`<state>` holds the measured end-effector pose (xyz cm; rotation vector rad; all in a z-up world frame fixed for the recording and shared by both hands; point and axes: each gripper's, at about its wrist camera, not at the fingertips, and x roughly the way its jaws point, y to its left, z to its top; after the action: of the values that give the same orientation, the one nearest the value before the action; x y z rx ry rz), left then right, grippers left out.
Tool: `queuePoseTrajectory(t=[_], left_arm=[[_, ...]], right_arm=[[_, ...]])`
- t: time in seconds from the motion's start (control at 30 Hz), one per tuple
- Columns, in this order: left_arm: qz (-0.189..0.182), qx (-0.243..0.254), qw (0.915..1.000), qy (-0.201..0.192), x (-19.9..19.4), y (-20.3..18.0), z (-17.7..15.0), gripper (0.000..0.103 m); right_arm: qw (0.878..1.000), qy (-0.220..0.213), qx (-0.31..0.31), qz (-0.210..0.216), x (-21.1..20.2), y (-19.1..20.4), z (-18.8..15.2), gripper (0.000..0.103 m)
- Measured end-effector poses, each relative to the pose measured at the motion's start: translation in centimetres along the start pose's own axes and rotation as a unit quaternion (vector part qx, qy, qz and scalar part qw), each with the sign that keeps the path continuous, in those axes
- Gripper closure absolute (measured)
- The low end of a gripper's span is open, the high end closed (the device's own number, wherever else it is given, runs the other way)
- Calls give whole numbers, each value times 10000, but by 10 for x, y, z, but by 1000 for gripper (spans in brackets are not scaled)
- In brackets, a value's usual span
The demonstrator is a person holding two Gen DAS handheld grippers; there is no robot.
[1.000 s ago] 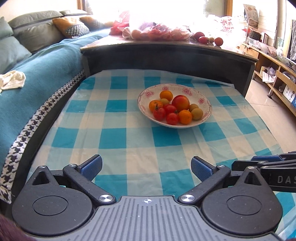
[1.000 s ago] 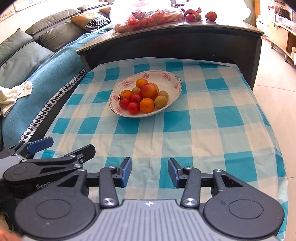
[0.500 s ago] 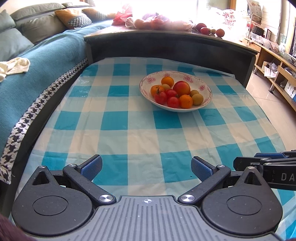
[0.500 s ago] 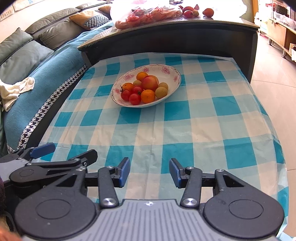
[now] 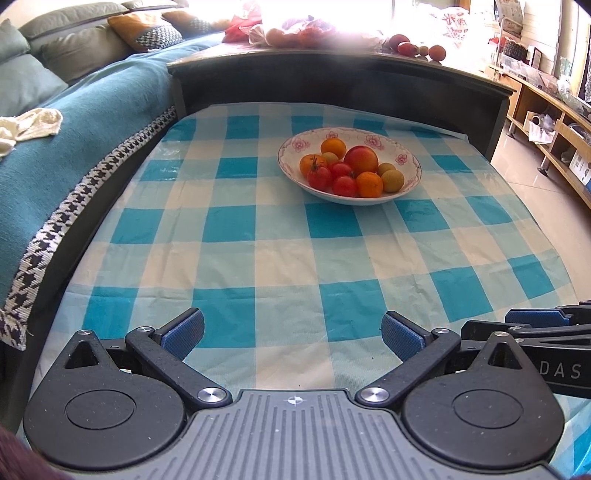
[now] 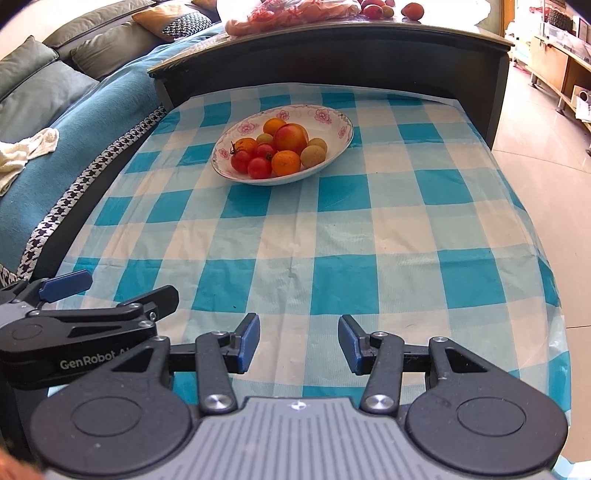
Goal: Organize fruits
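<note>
A white oval ceramic bowl with pink flower prints (image 5: pixel 402 159) (image 6: pixel 334 120) sits toward the far middle of a low counter covered by a blue-and-white checked tablecloth (image 5: pixel 258 258) (image 6: pixel 369 236). Inside the bowl lie a large red-yellow apple (image 5: pixel 361 158) (image 6: pixel 291 138), round orange fruits (image 5: pixel 369 184) (image 6: pixel 285 163), small red tomatoes (image 5: pixel 343 185) (image 6: pixel 258 167) and pale yellow-green round fruits (image 5: pixel 392 180) (image 6: pixel 313 155), all touching one another.

The left gripper (image 5: pixel 292 336) hovers over the near edge of the cloth, well apart from the bowl, its blue-padded jaws spread wide and holding nothing. The right gripper (image 6: pixel 298 343) is beside it, jaws likewise parted and empty.

Behind the cloth rises a dark wooden counter (image 5: pixel 332 81) (image 6: pixel 332 48) carrying more loose red and orange fruits (image 5: pixel 436 52) (image 6: pixel 413 9). A teal-covered sofa (image 5: pixel 85 122) (image 6: pixel 77 122) runs along the left.
</note>
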<state>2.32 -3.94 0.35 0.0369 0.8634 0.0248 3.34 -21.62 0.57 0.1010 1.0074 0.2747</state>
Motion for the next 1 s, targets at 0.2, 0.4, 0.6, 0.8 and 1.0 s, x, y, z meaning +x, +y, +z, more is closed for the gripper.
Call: queuePoseTrajectory(t=[0.2, 0.4, 0.6, 0.8, 1.0], left_arm=[[-22, -43, 10000, 69, 1, 1, -2, 0], [22, -52, 9999, 116, 0, 1, -2, 0], [25, -67, 9998, 163, 1, 1, -3, 0], [76, -18, 9999, 154, 0, 0, -4, 0], [91, -8, 9998, 148, 0, 0, -4, 0]], right_arm=[[10000, -6, 32, -14, -1, 0, -1, 55], [10000, 9, 56, 13, 0, -1, 0, 55], [10000, 21, 57, 6, 1, 0, -2, 55], [10000, 52, 58, 12, 2, 0, -2, 55], [10000, 70, 60, 15, 3, 0, -2, 55]])
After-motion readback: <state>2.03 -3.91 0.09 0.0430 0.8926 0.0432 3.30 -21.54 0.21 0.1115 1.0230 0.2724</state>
